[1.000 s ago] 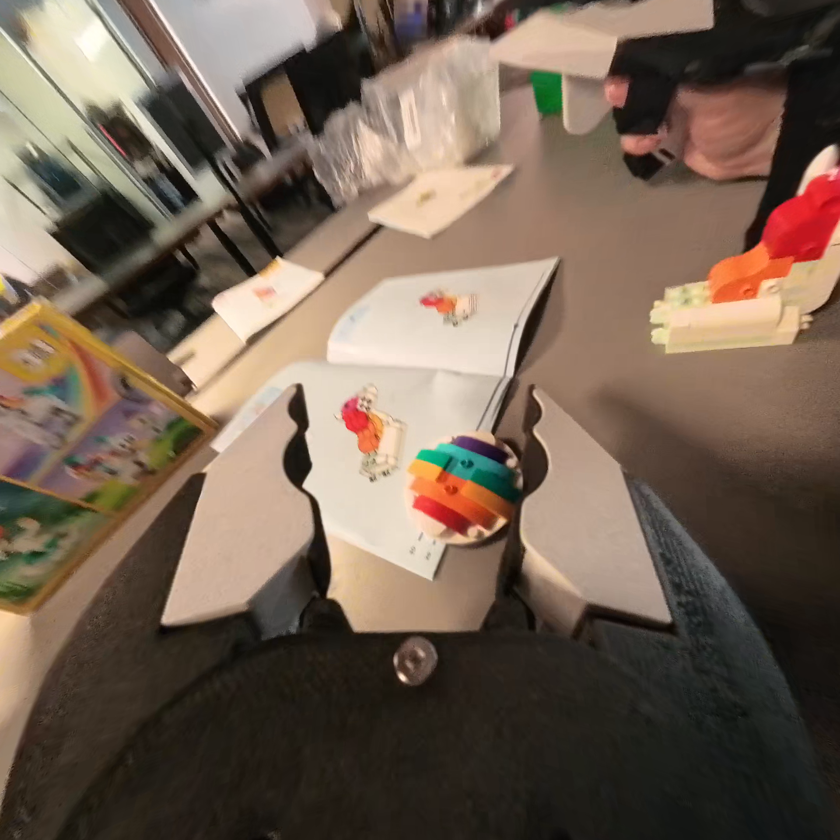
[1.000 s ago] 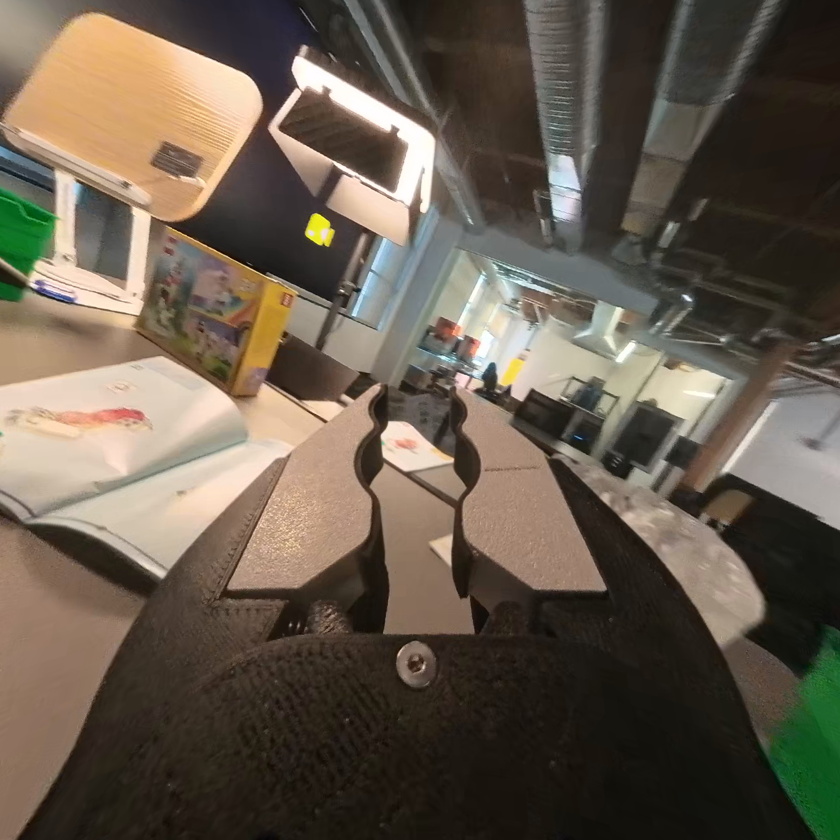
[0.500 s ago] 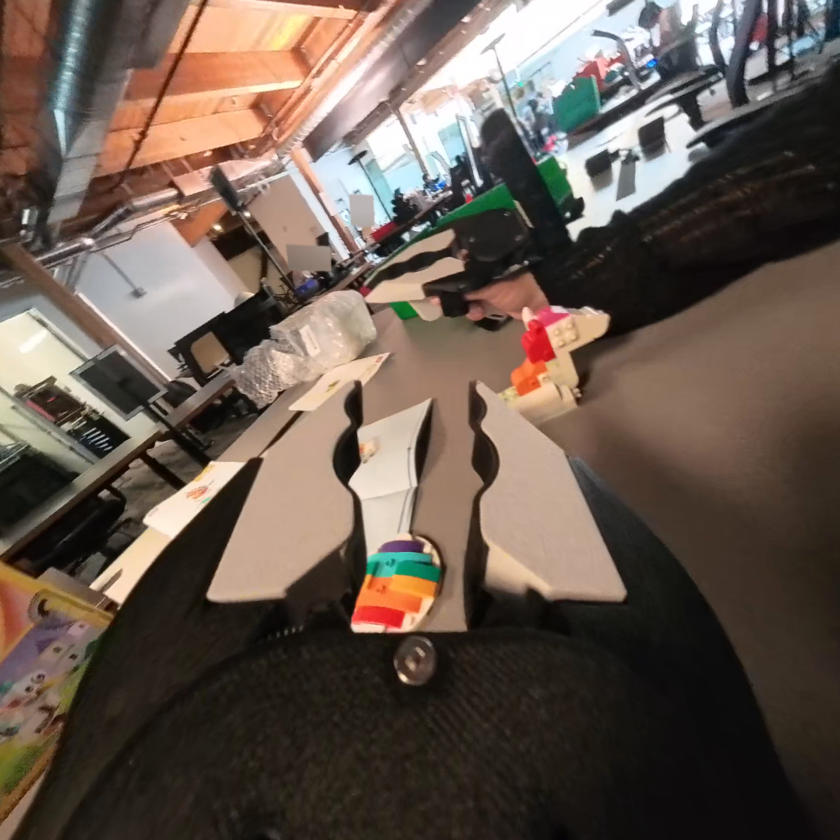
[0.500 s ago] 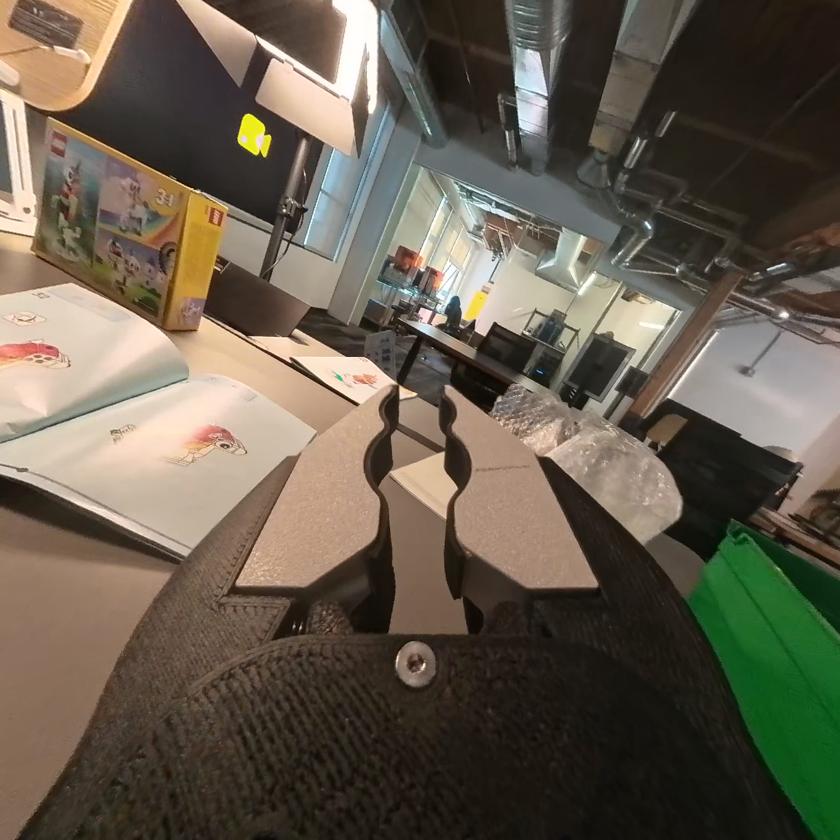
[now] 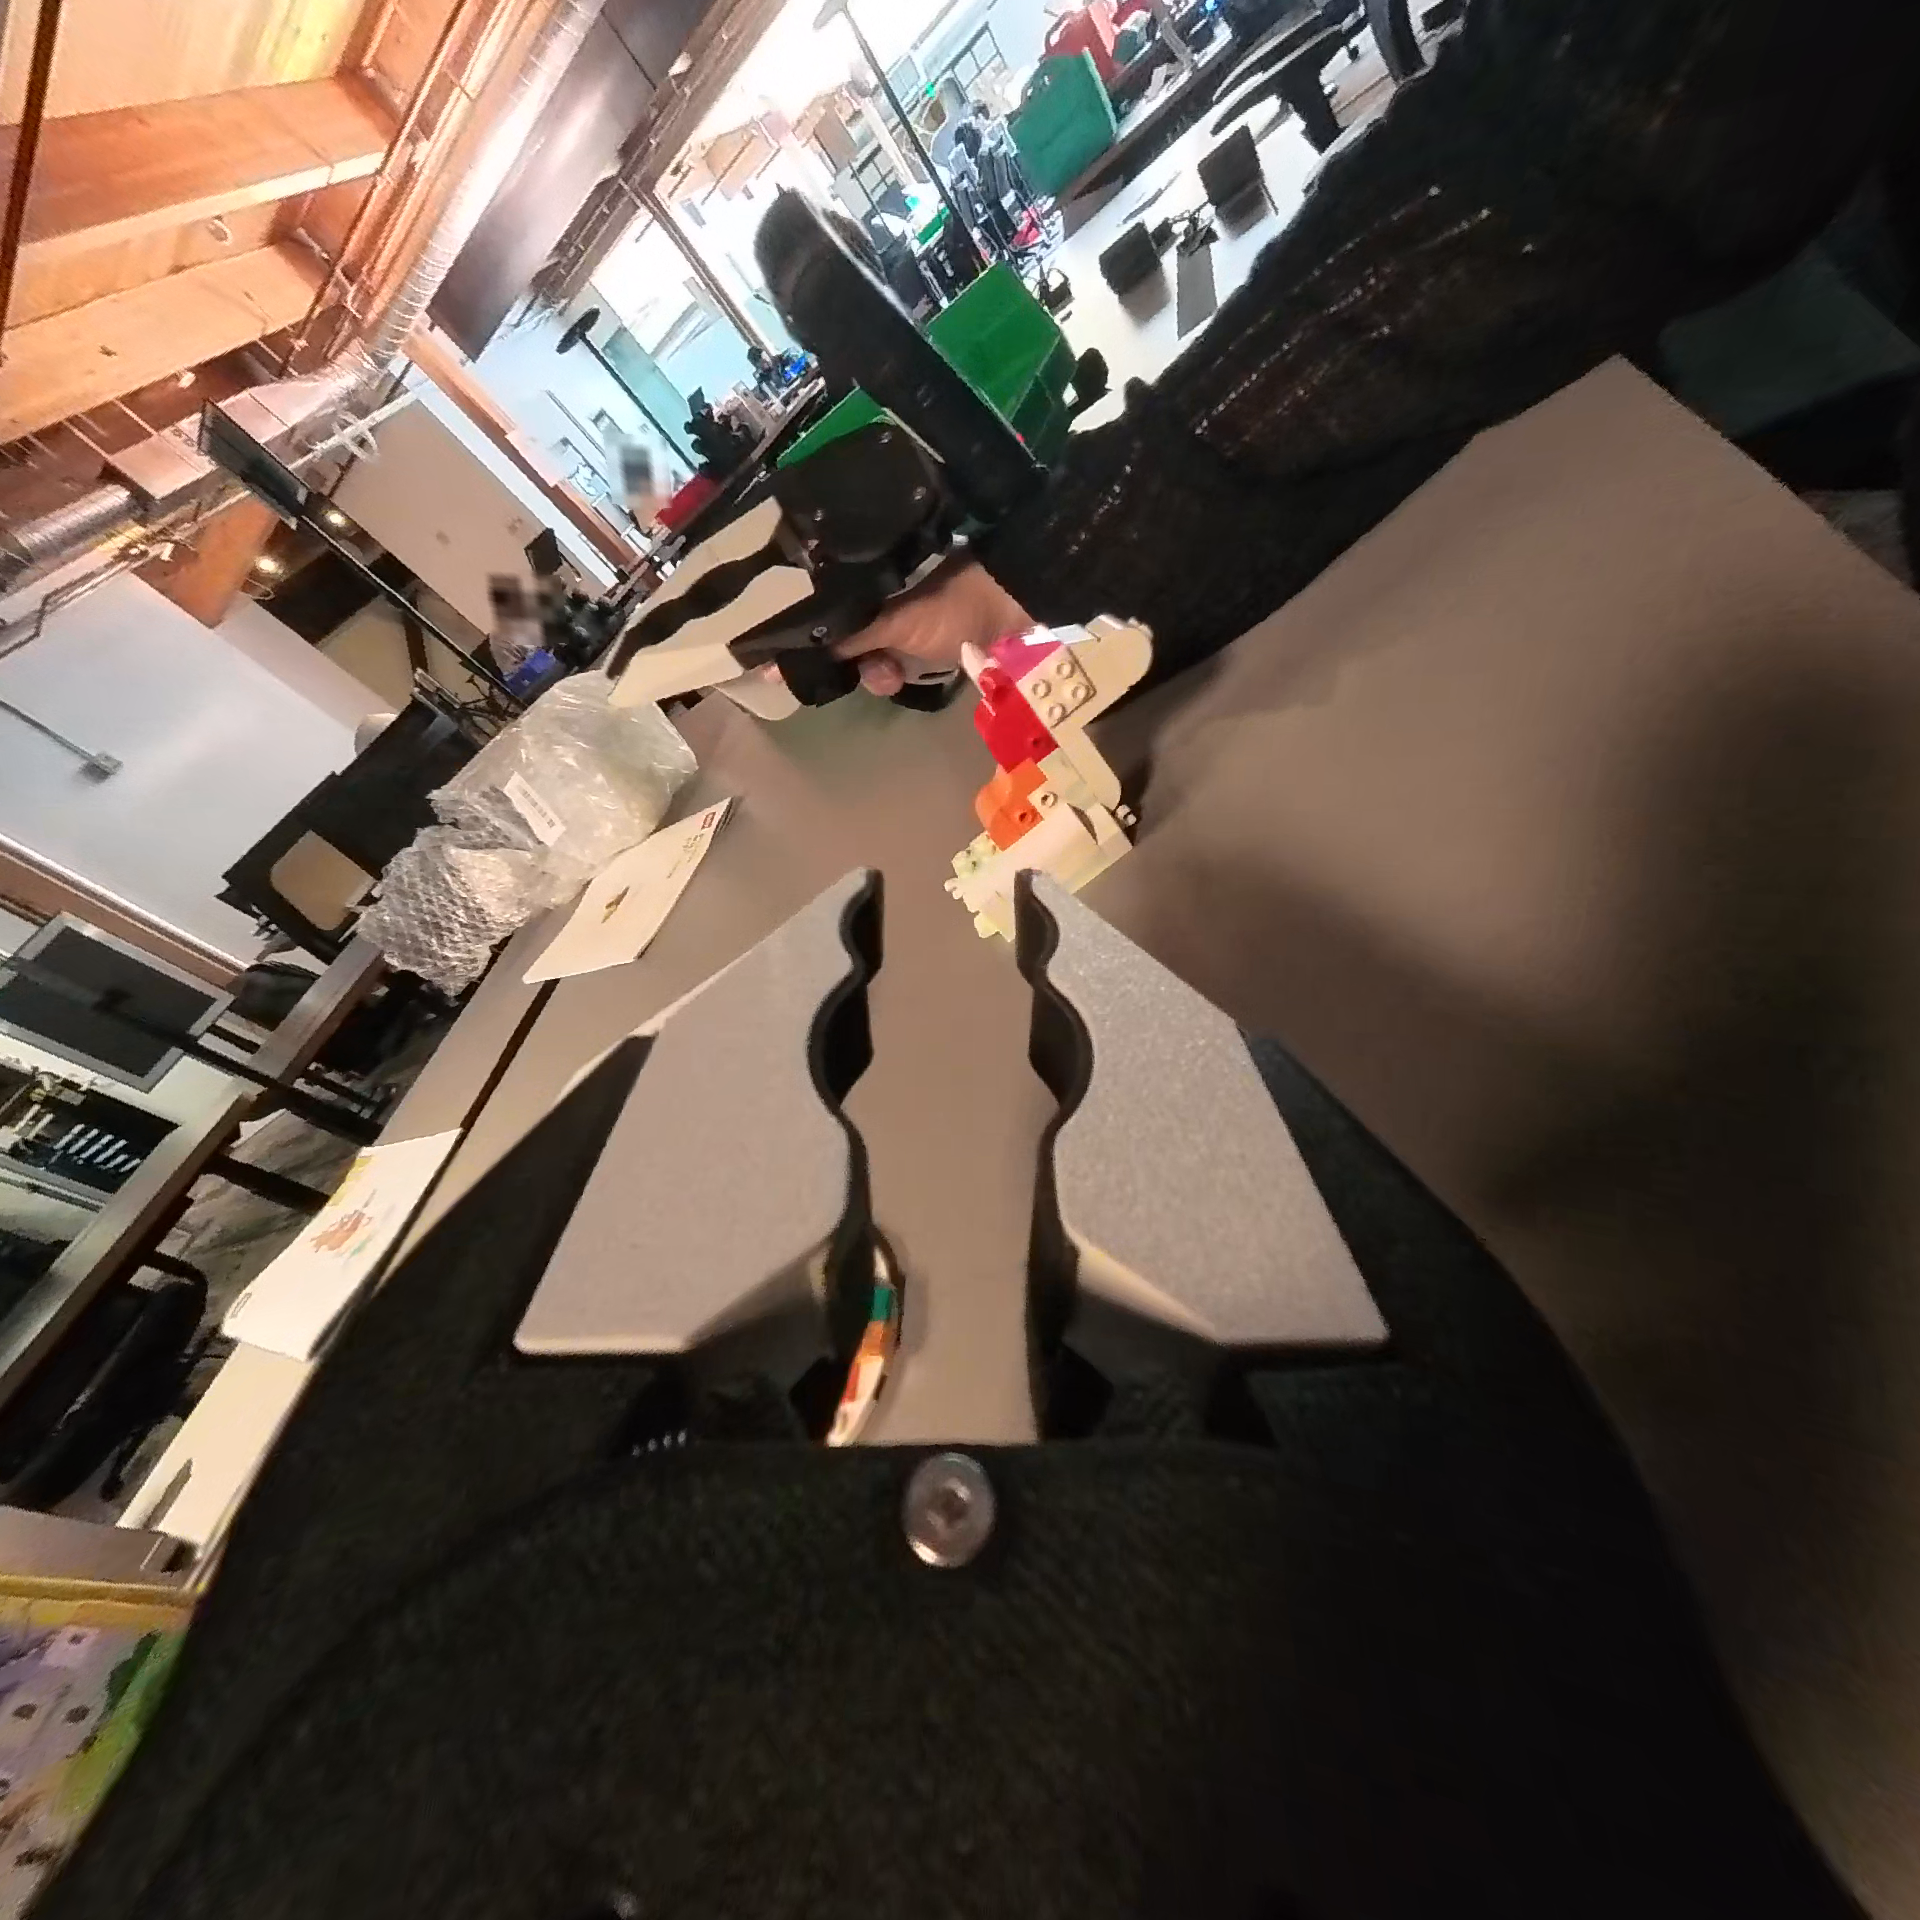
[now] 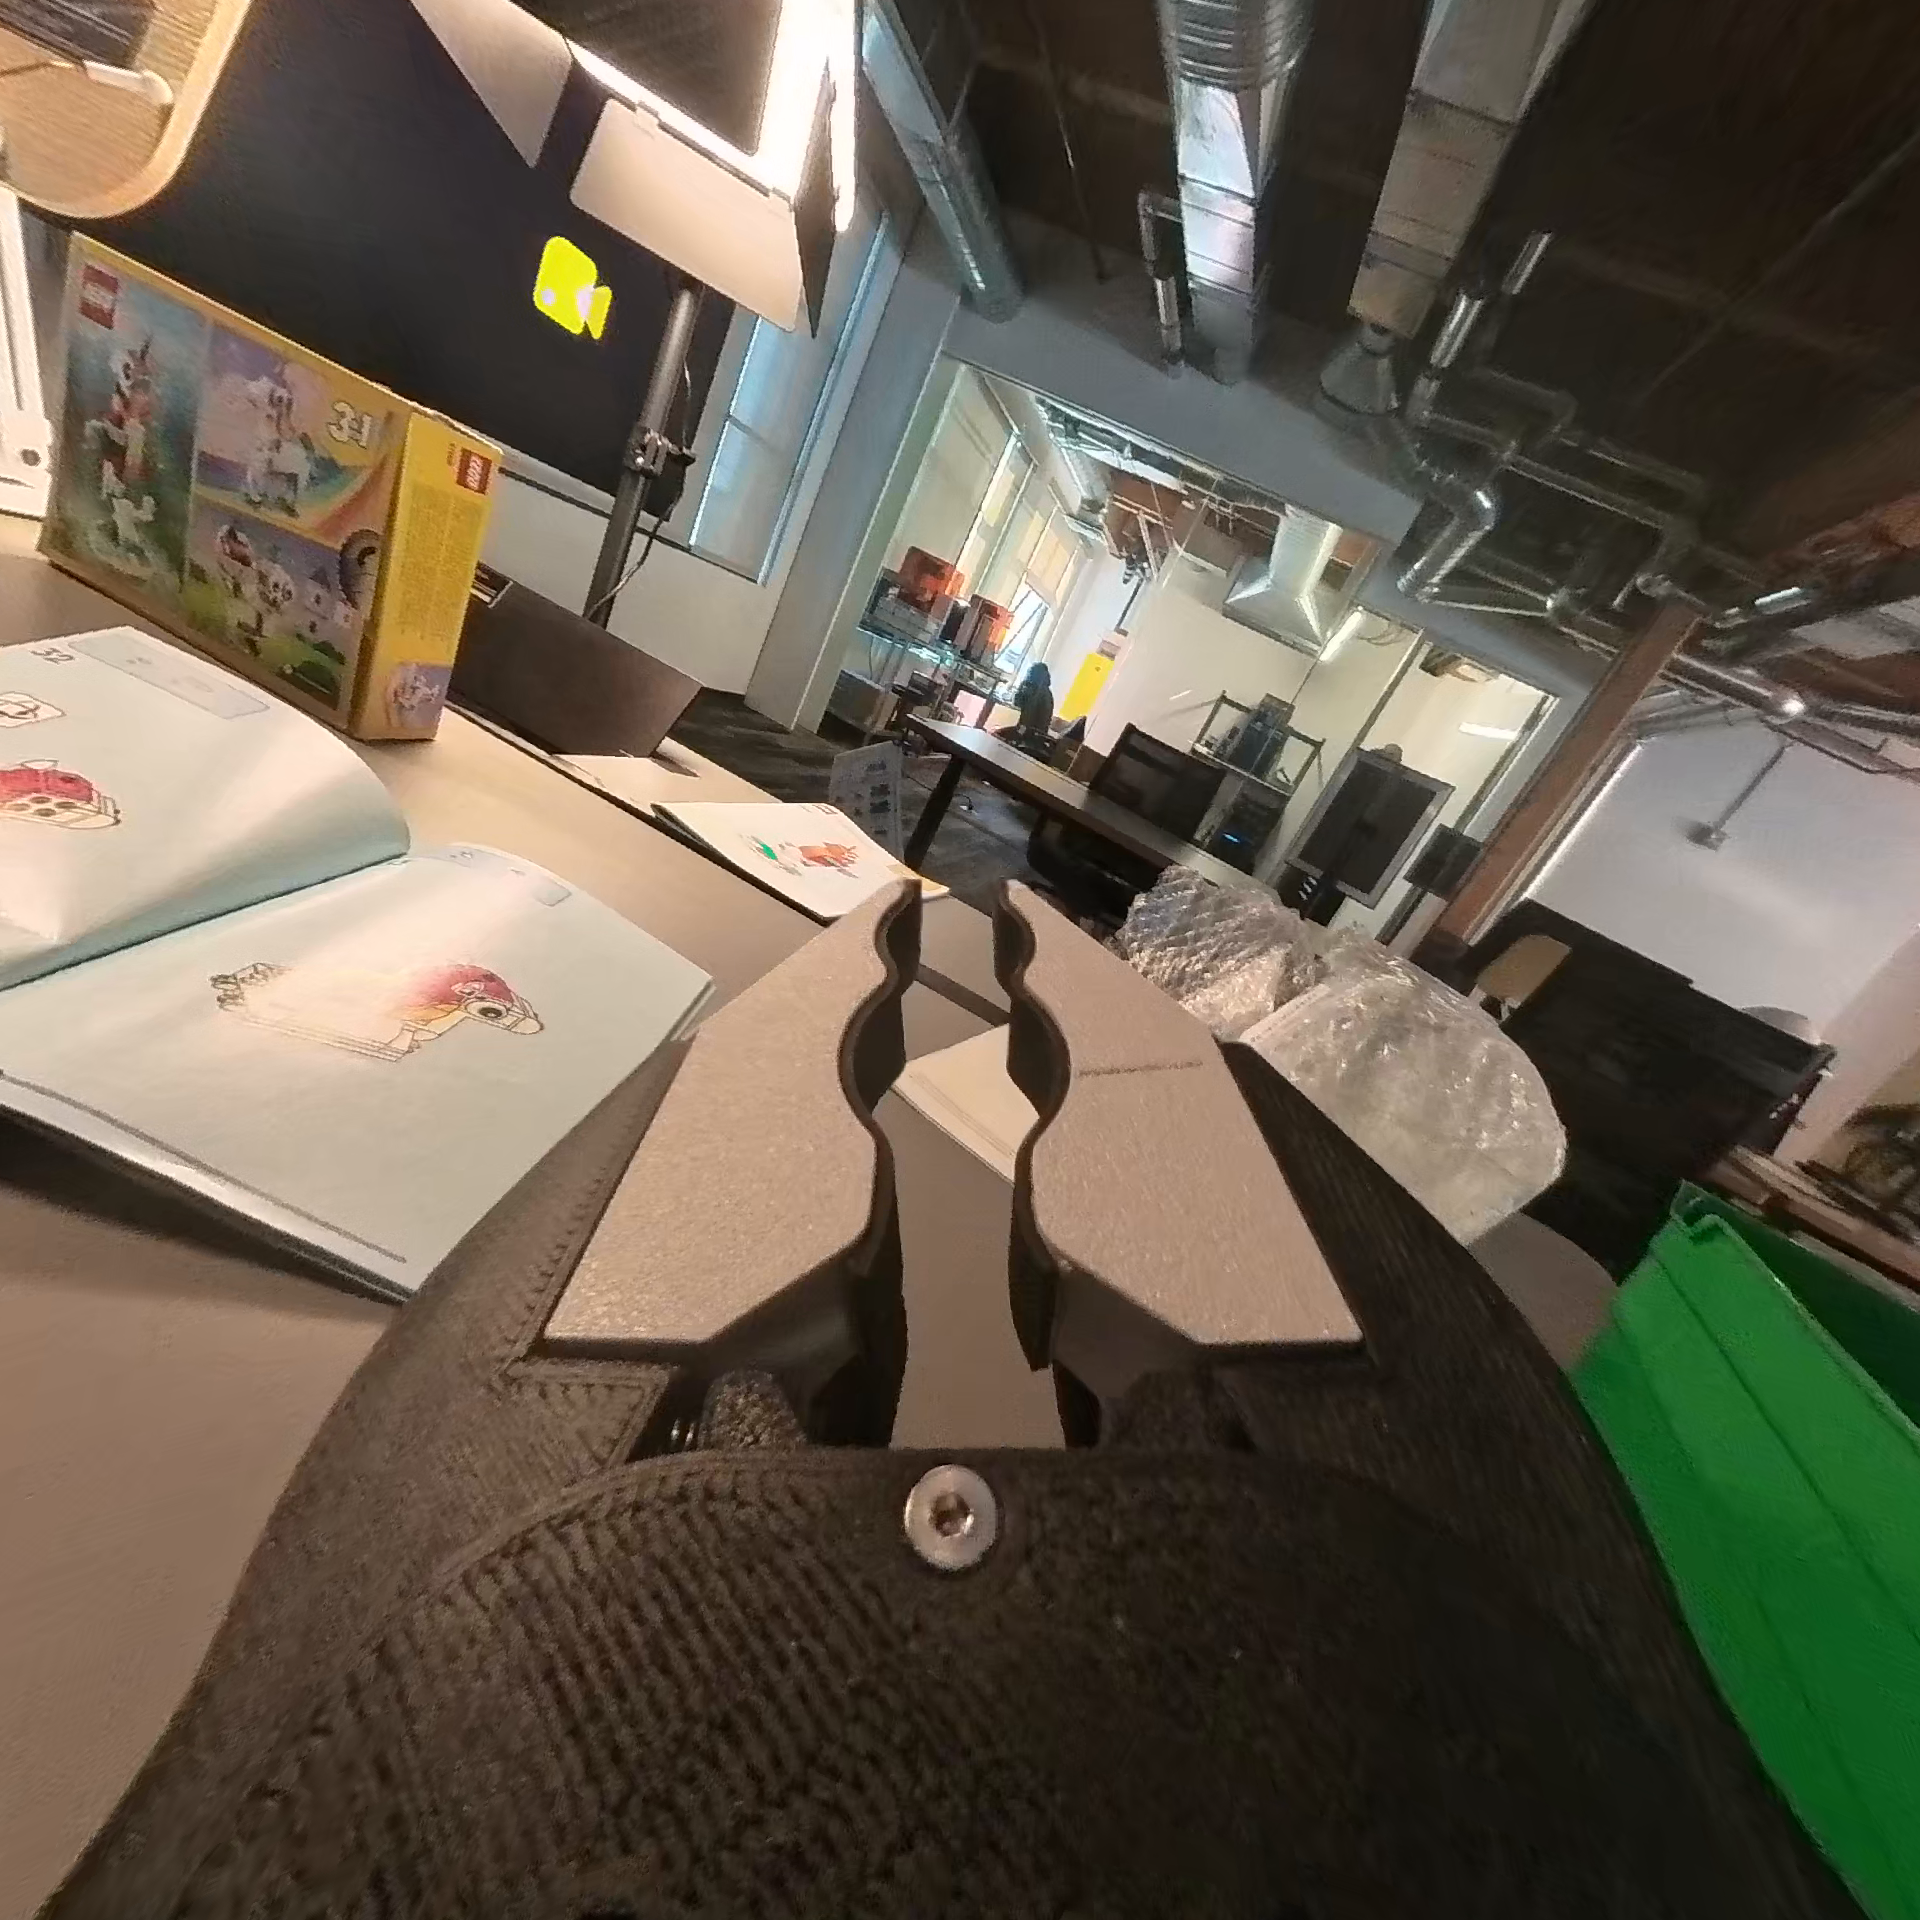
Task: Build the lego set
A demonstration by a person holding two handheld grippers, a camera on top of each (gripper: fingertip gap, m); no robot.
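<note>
A partly built Lego animal (image 5: 1049, 790) in cream, orange, red and pink stands on the grey table (image 5: 1507, 987), ahead and slightly right of my left gripper (image 5: 945, 894). The left jaws stand a narrow gap apart with nothing between them. A sliver of the round rainbow-striped piece (image 5: 871, 1351) shows low by the left finger's root, mostly hidden. My right gripper (image 6: 956, 899) is nearly shut and empty; in the left wrist view it (image 5: 634, 665) is held by a hand just behind the animal. The open instruction booklet (image 6: 312, 997) lies to its left.
The Lego box (image 6: 249, 540) stands behind the booklet. Bubble-wrap bags (image 6: 1382, 1060) and a green bin (image 6: 1766, 1403) are at the right. Loose leaflets (image 5: 634, 904) lie along the table's far edge. A dark sleeve (image 5: 1351, 416) reaches over the table. My hands' fingertips stand some 25 centimeters from each other.
My left gripper has narrowed from wide open and tipped up and forward, so the rainbow piece slid down out of view. My right gripper has closed further and swung right.
</note>
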